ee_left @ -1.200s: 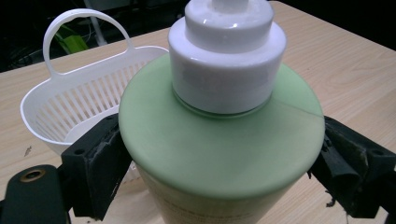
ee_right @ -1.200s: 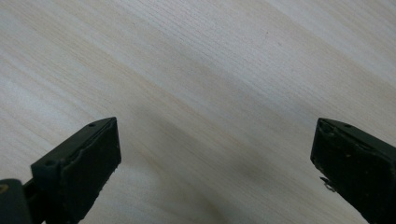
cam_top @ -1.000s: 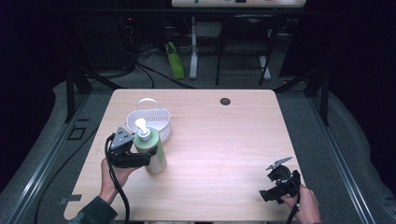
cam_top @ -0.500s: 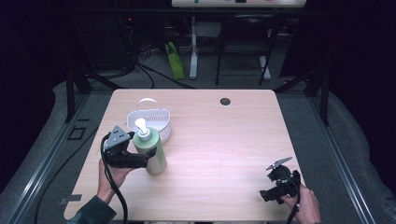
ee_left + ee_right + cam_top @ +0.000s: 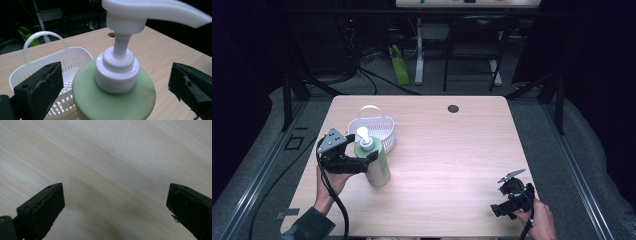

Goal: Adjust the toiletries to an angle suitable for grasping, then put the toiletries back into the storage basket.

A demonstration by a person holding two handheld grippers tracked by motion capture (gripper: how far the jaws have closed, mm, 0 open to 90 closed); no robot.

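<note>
Two grippers: I have one in each hand, both at the near side of the table (image 5: pixel 452 150).
Landmark: I place everything against the white basket (image 5: pixel 379 131), which sits on the table's left half, towards the far edge.
Pump bottle (image 5: pixel 374 160): green body, white pump head, upright on the table, just on the near side of the basket and touching or nearly touching it; I cannot tell which.
Left gripper (image 5: pixel 362 164): I hold it level, left of the bottle and on the near-left side of the basket, its jaws reaching towards the bottle.
Left jaws: apart; in the left gripper view the two black pads stand wide on either side of the bottle (image 5: pixel 113 96), with wood showing between the right pad and the green body, so I read no clamp.
Bottle from the left gripper view: the white collar and pump spout sit above the green shoulder, and the basket (image 5: pixel 65 65) with its hoop handle lies behind and to the left.
Right gripper (image 5: pixel 512 197): far to the right of the basket, near the table's near-right corner, in my right hand (image 5: pixel 542 225).
Right jaws: spread wide over bare wood grain (image 5: pixel 112 170), nothing between them.
Surface: pale wood tabletop with a small dark round hole (image 5: pixel 453 108) well right of the basket, near the far edge.
Room: dark, with grey floor around the table, cables and metal legs beyond the basket, and a green object (image 5: pixel 399 65) lying on the floor past the far edge.
</note>
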